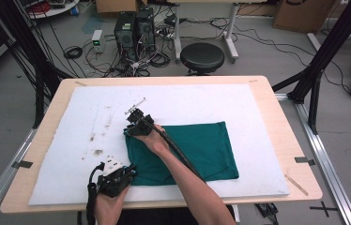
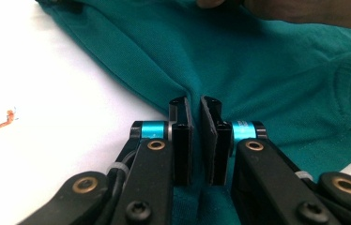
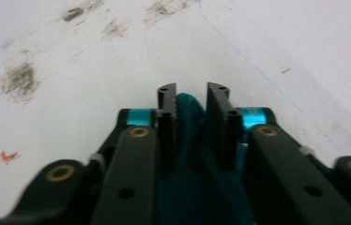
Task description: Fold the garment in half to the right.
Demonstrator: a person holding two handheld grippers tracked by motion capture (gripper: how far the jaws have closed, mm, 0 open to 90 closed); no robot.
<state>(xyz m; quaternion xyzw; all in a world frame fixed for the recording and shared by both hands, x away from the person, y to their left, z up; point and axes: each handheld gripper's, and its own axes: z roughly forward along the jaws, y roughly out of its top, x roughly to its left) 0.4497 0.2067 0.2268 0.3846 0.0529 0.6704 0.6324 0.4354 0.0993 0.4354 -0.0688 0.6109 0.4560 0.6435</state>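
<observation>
my left gripper (image 1: pixel 127 171) pinches the near-left corner of the green shirt (image 1: pixel 206 147) on the white mat (image 1: pixel 47 173), anchoring it; my right gripper (image 1: pixel 131 127) clamps the far-left corner, ready to fold.

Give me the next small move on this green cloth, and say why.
Probably lift both corners together and carry them across for a fold. The left gripper is shut on the near left corner of the cloth, and the right gripper has cloth bunched between its jaws at the far left corner.
</observation>
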